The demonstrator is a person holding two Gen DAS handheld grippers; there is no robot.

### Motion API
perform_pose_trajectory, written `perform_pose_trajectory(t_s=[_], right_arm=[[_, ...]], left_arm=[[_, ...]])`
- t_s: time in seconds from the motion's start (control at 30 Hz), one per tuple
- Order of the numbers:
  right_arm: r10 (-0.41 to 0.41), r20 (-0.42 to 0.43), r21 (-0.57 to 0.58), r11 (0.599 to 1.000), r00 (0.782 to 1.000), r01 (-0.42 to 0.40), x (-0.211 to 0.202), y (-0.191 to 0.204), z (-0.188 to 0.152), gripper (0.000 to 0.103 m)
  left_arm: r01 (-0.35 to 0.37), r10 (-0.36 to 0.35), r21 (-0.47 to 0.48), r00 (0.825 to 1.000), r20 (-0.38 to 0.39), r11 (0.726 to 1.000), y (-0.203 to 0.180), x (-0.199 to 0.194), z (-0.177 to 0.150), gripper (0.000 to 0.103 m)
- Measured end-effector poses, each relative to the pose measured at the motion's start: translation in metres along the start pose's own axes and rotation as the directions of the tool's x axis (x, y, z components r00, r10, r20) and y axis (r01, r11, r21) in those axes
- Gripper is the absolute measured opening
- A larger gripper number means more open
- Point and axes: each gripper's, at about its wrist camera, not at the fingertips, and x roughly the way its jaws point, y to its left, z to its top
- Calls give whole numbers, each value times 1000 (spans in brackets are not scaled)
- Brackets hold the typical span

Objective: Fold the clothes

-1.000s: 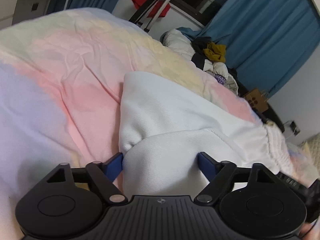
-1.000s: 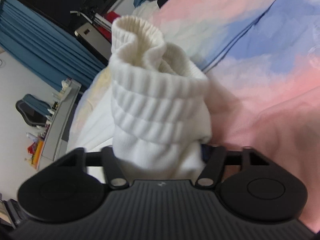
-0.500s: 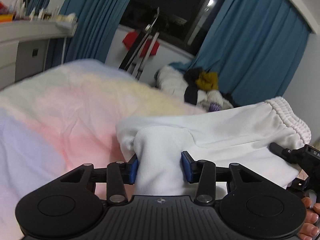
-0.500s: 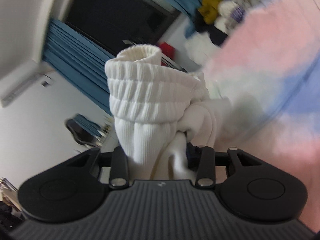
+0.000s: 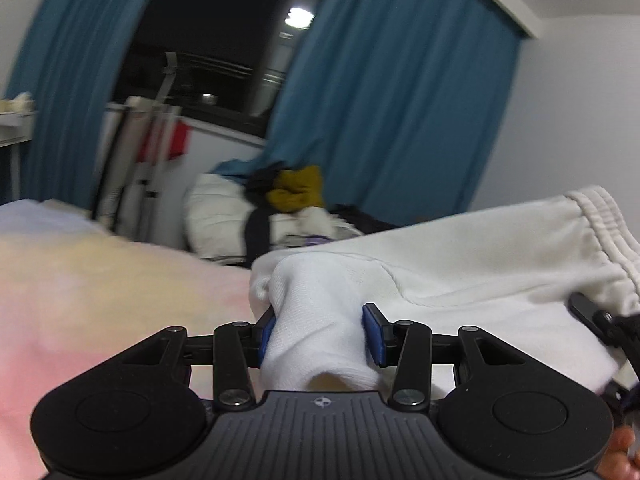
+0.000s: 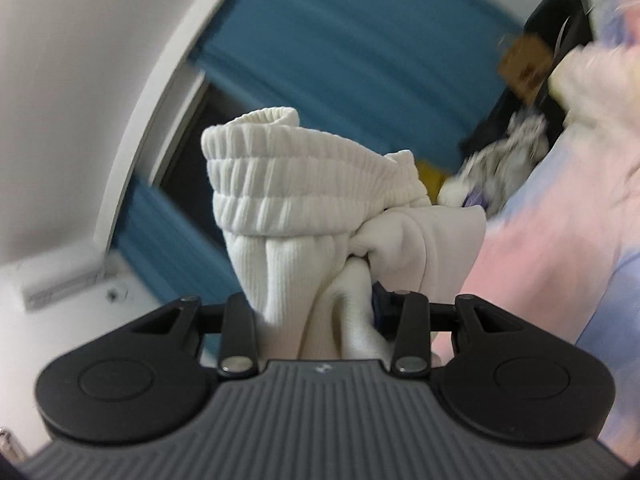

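Ahead of my left claw and below it spreads the bed cover [image 5: 100, 280], pastel pink, yellow and pale violet; from my right claw it lies off to the right [image 6: 560, 260]. Beyond both claws hang the blue curtains [image 5: 380, 120], with a dark window [image 5: 208, 40] between them straight ahead of the left claw. A heap of clothes [image 5: 288, 200], one piece mustard yellow, sits ahead of the left claw, past the far edge of the cover.

The white garment [image 5: 460, 264] is lifted off the bed and stretches from my left claw across to the right, where its ribbed elastic band [image 5: 600, 216] ends up beside my other claw. My left claw [image 5: 320, 334] is closed on a bunched fold of it: the blue pads [image 5: 374, 334] press into the cloth from both sides, with the fabric filling the narrow gap between them.

My right claw [image 6: 320, 300] has the ribbed band [image 6: 280, 184] end of the same garment. The cloth bulges up ahead of the fingers and packs the space between them, so the claw is pinched tight on it. Only the right blue pad [image 6: 378, 300] shows; the left one is buried under fabric.
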Motion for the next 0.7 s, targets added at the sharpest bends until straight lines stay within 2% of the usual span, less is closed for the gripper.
perform_pose_trajectory(t_s=[0.13, 0.3, 0.37, 0.43, 0.5, 0.6, 0.7], right_arm=[[-50, 143, 55, 998, 988, 43, -19, -49, 15, 41], [-186, 264, 176, 974, 946, 143, -32, -118, 15, 41], [-254, 253, 282, 942, 934, 180, -34, -152, 3, 41], [-317, 228, 394, 895, 921, 210, -36, -188, -11, 41], [-364, 206, 482, 846, 908, 230, -39, -219, -23, 40], [-380, 205, 537, 814, 902, 221, -43, -240, -34, 40], [-413, 187, 517, 813, 892, 268, -44, -235, -35, 41]], left_arm=[[79, -78, 40, 997, -22, 996, -46, 68, -14, 46], [140, -127, 110, 985, -118, 984, -78, 142, -62, 46], [131, -105, 122, 975, -198, 984, -82, 169, -84, 46], [114, -72, 135, 957, -283, 984, -79, 192, -105, 47], [114, -64, 136, 943, -327, 984, -71, 204, -118, 50], [134, -78, 140, 934, -349, 981, -61, 211, -126, 54], [154, -88, 150, 922, -376, 977, -54, 211, -124, 55]])
